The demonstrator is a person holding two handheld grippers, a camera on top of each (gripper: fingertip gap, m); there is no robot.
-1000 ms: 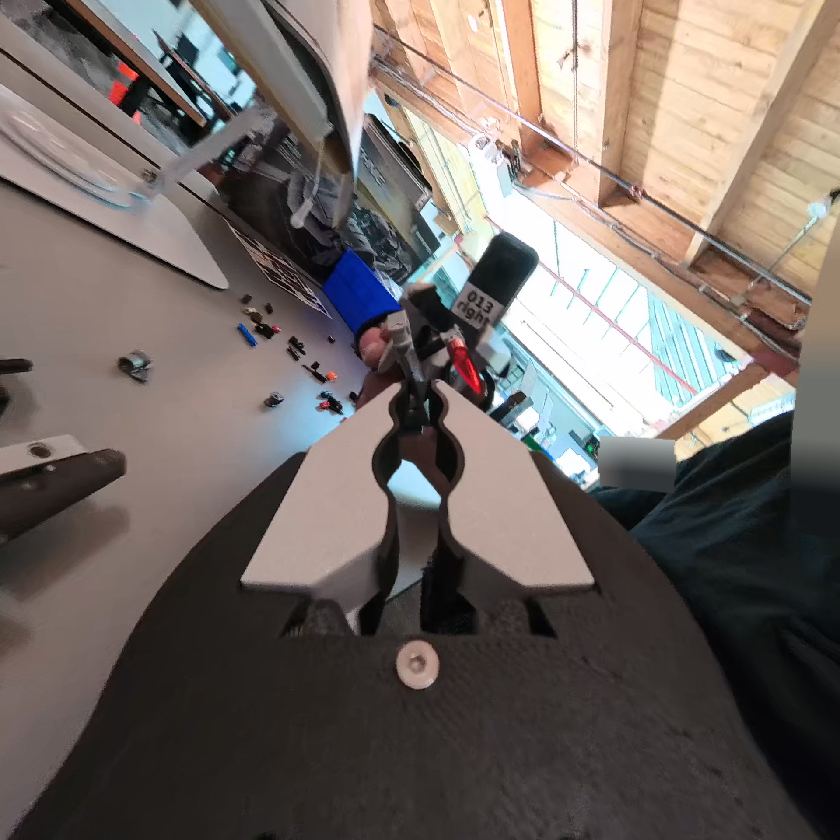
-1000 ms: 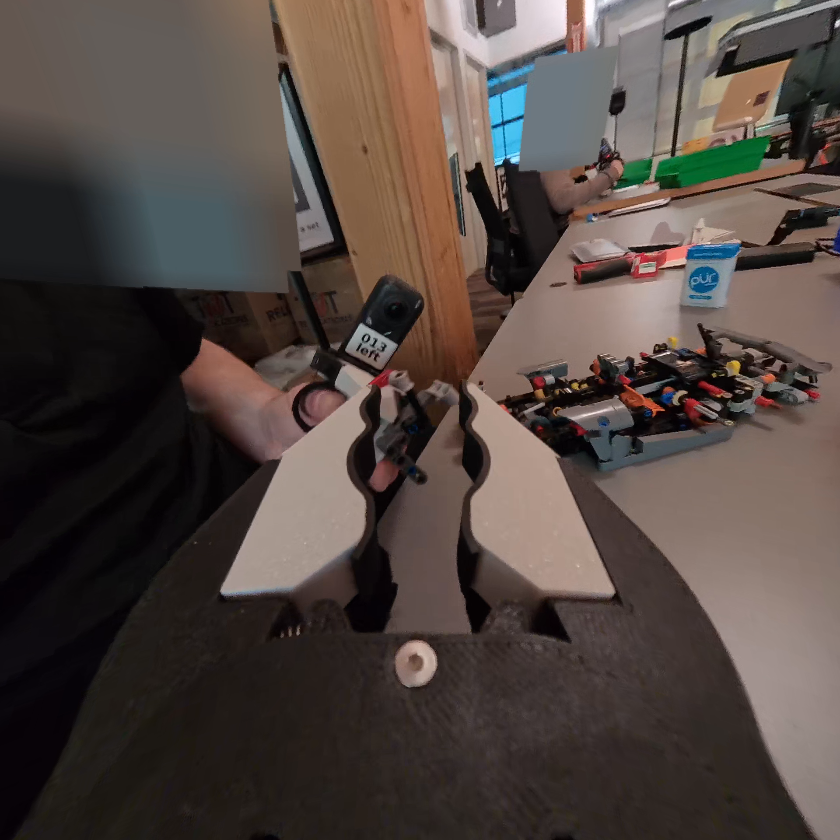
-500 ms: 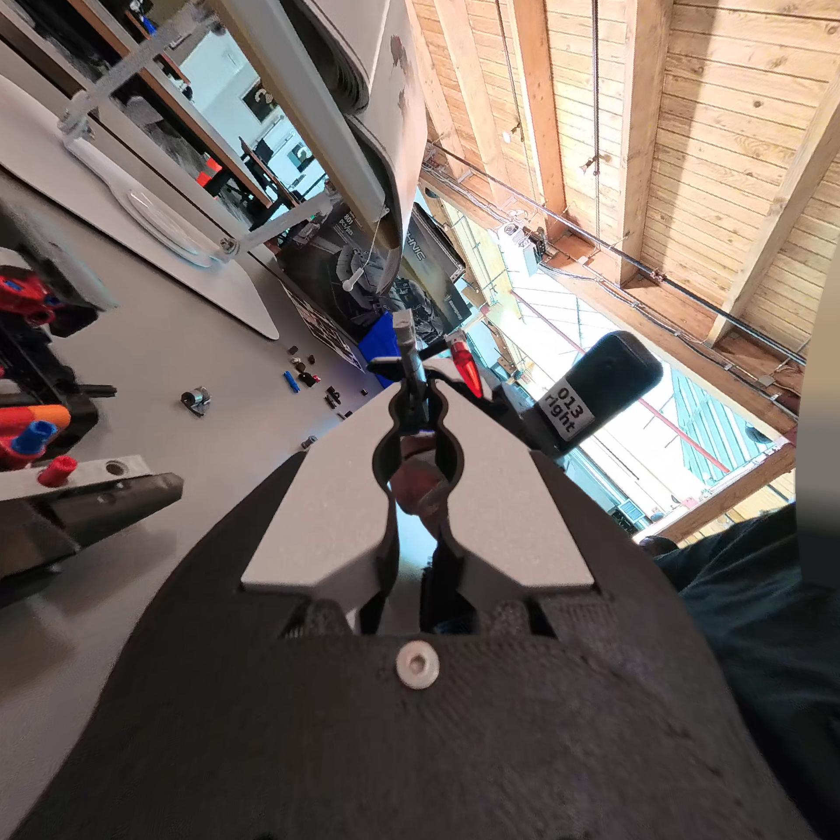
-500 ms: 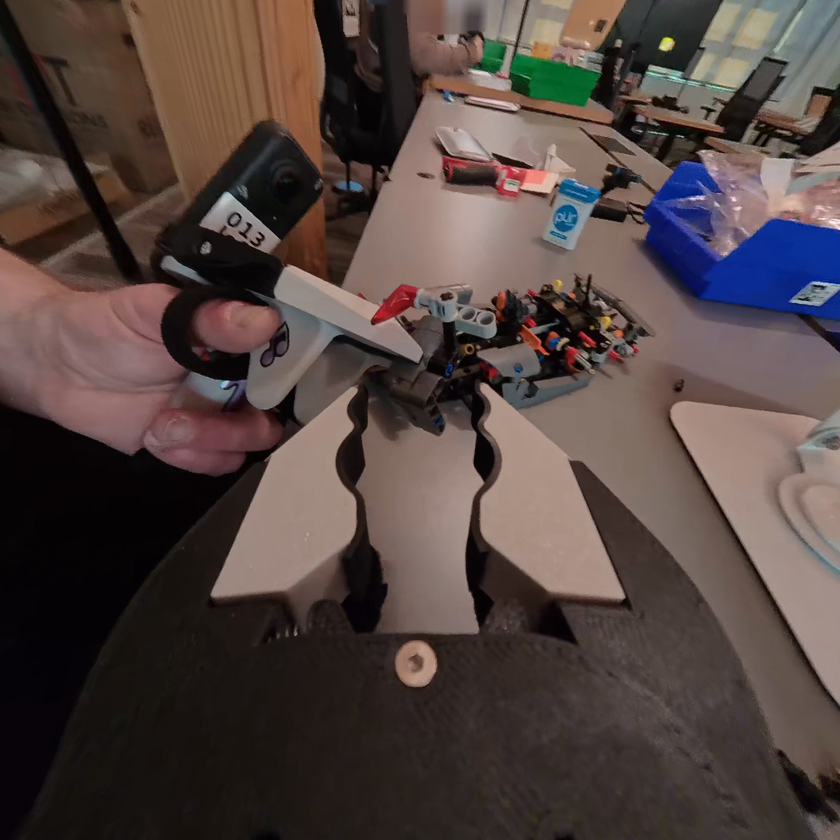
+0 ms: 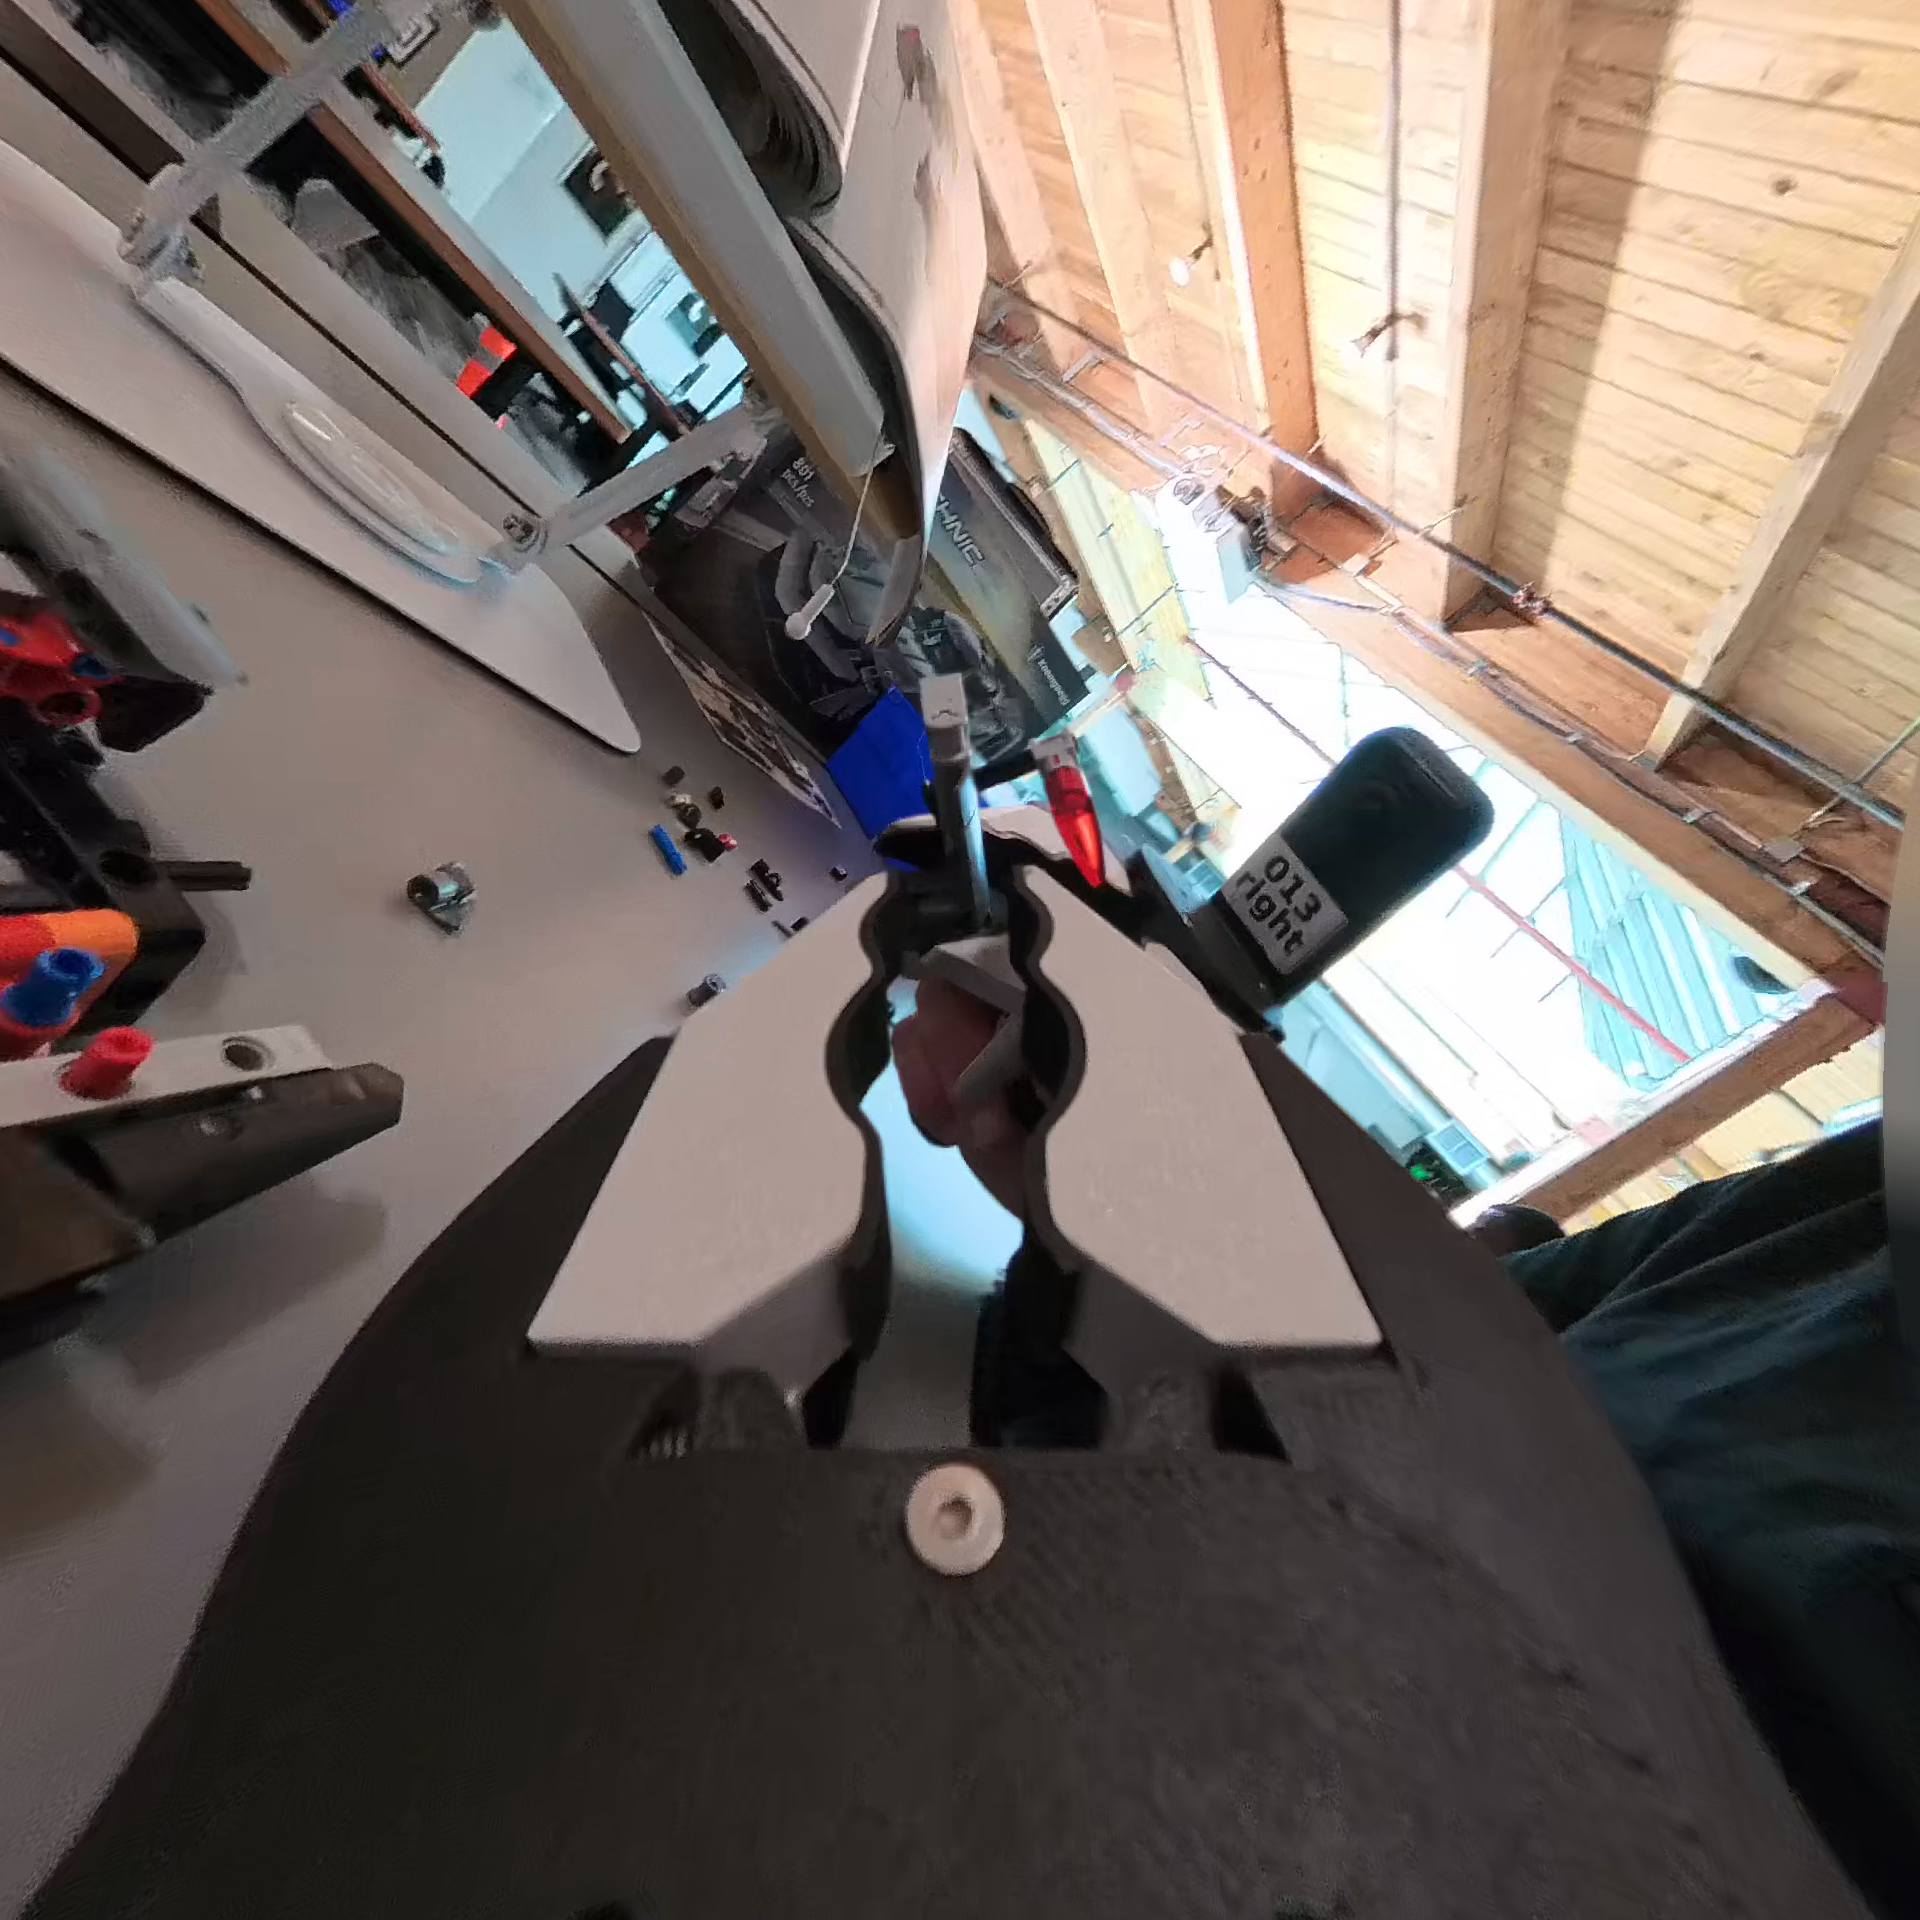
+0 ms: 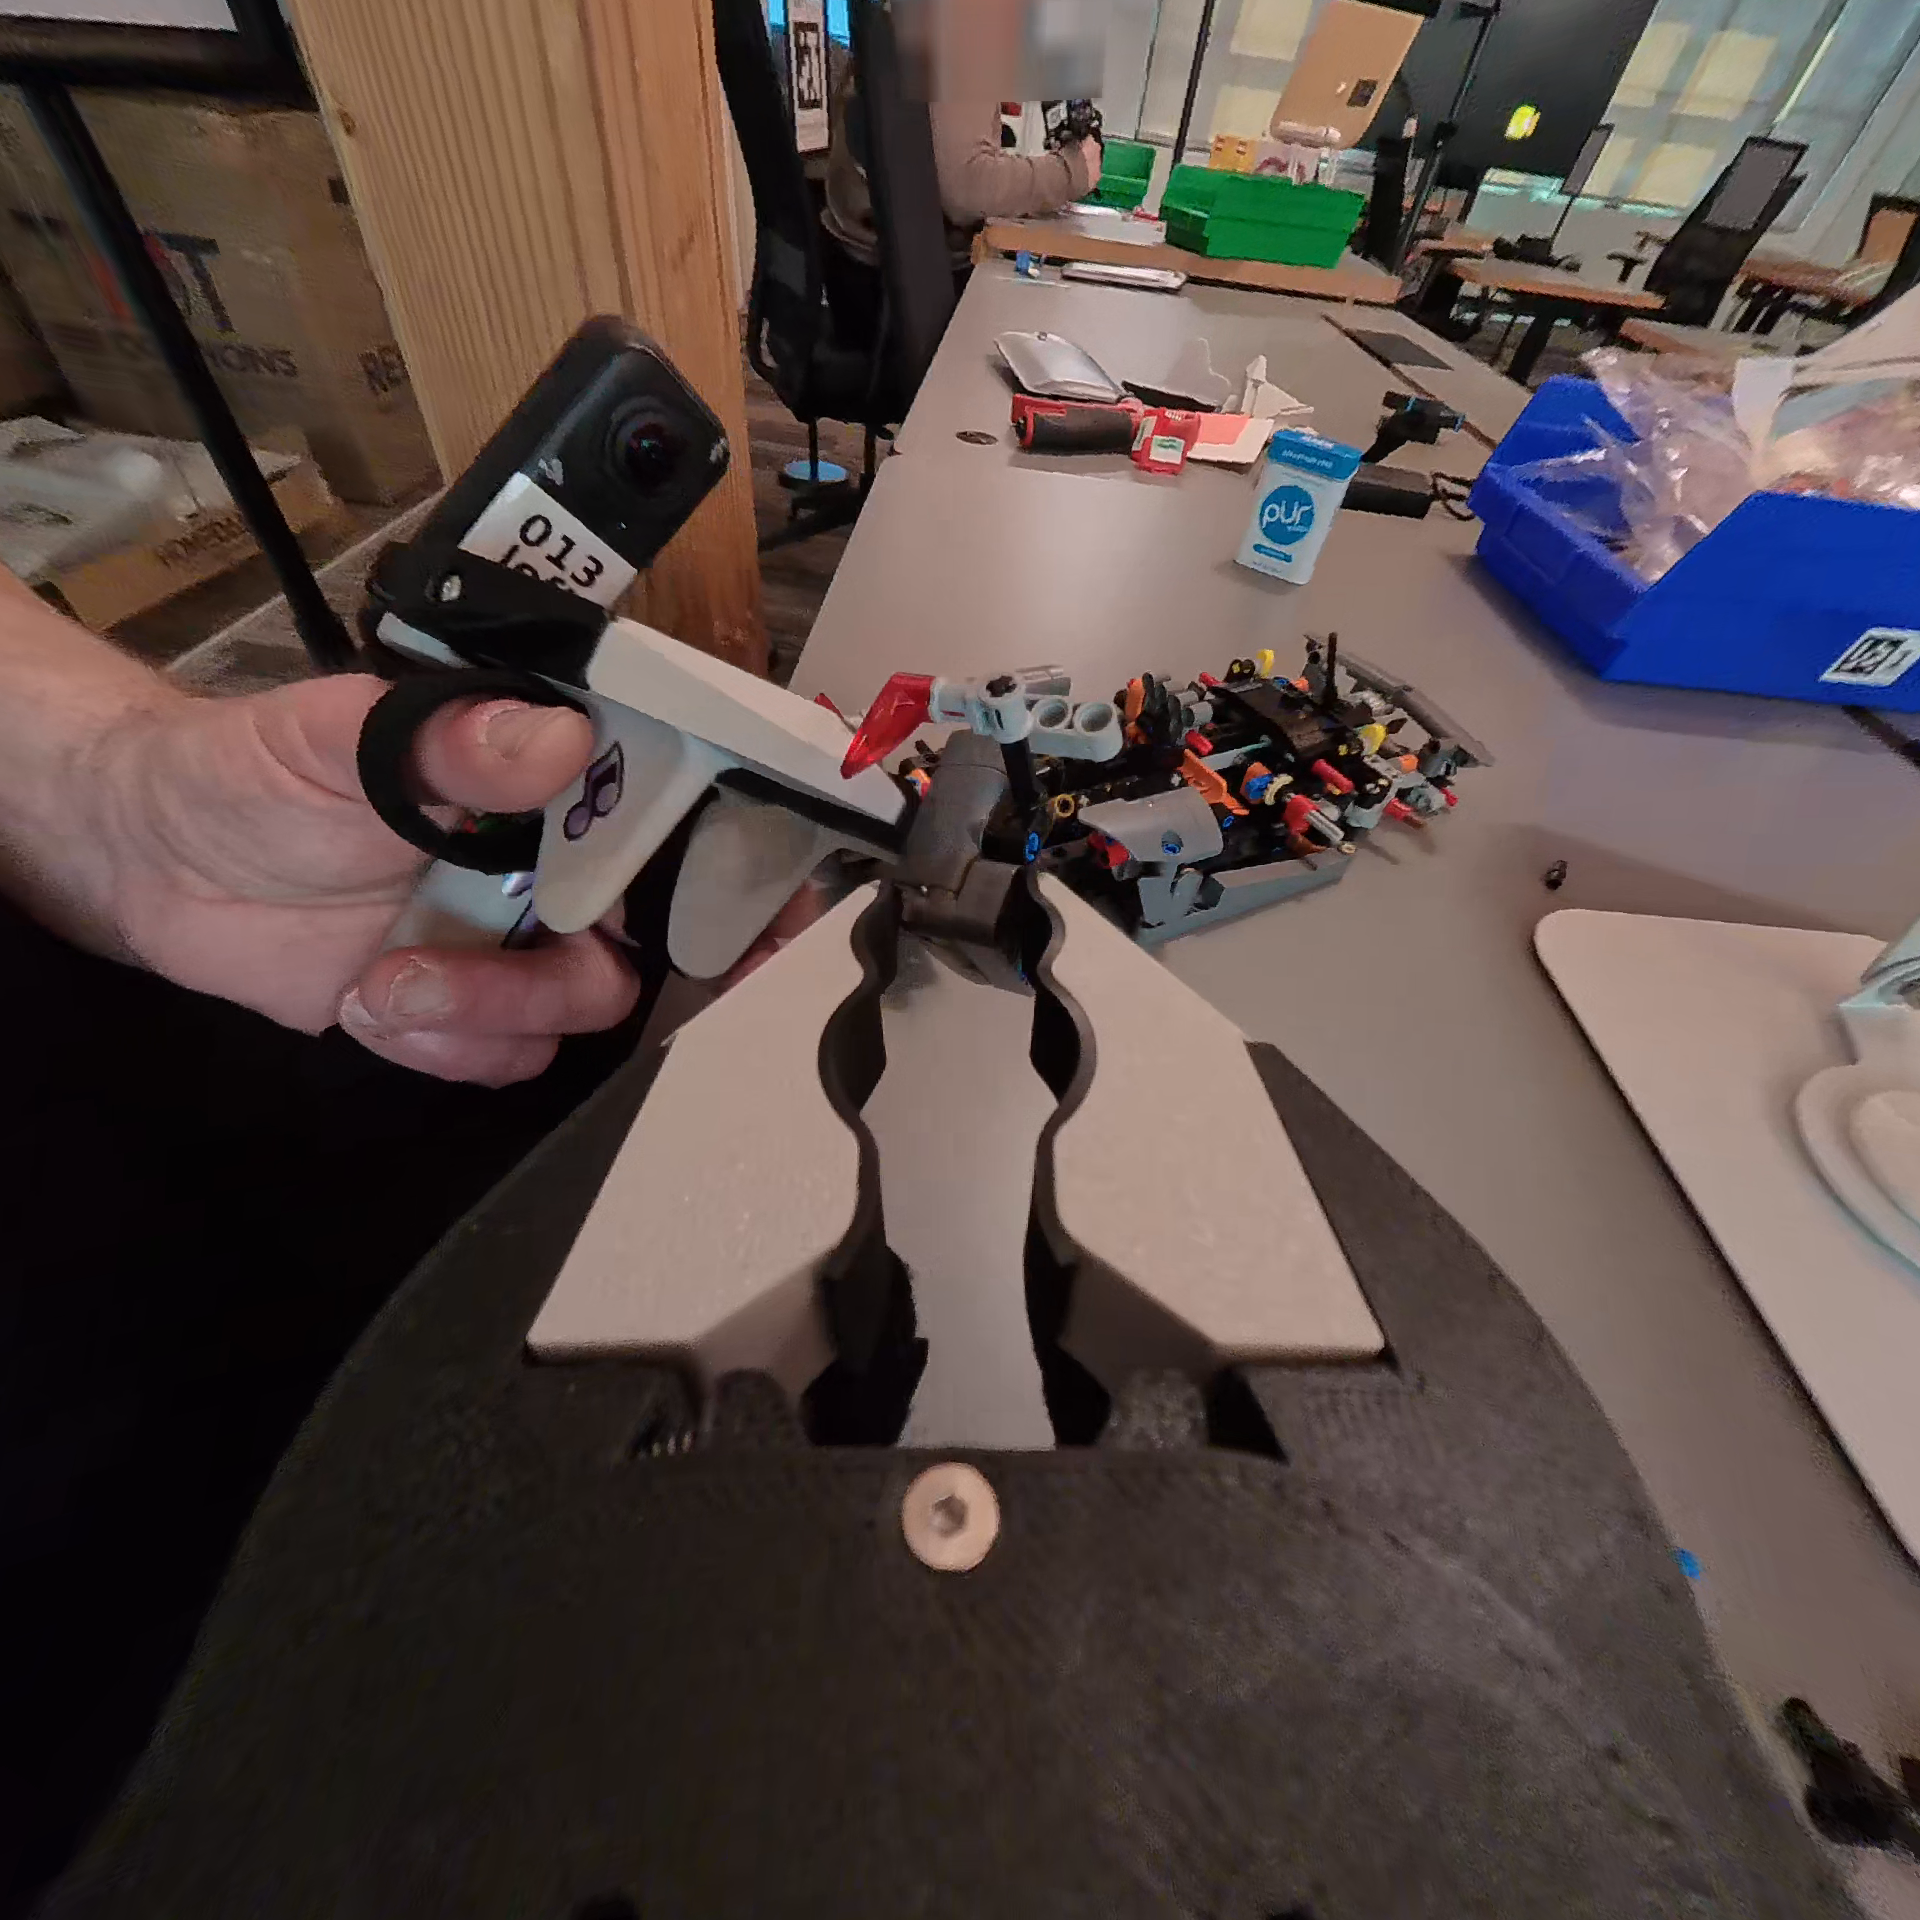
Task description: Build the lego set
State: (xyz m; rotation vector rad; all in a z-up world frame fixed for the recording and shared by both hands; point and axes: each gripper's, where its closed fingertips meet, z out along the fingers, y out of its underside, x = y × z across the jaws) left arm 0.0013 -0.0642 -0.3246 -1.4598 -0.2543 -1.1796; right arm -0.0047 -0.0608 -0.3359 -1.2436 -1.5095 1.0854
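Note:
A small lego sub-assembly [image 6: 956,821] has a dark grey body, a light grey beam and a clear red piece [image 6: 883,717]. My left gripper [image 5: 951,894] is shut on it; it shows in the left wrist view [image 5: 956,800] sticking up past the tips. In the right wrist view the left gripper [image 6: 904,821] comes in from the left, held by a hand. My right gripper [image 6: 956,904] has its jaws closed on the dark grey lower end. The partly built lego car [image 6: 1247,769] sits on the grey table just behind; it also shows in the left wrist view [image 5: 62,914].
A blue bin [image 6: 1714,582] with plastic bags stands at the right. A white pad [image 6: 1714,1039] lies at the right front. A small white and blue container [image 6: 1294,509] stands behind the car. Loose small pieces [image 5: 707,831] lie on the table. A wooden post [image 6: 540,260] rises at the left. My two grippers' fingertips are within a few centimetres of each other. From either gripper's tips it is about 20 cm to the partly built lego car [image 6: 1247,769].
My right gripper's jaws have narrowed onto the sub-assembly's dark grey end. Both grippers have swung round toward the table and the lego car.

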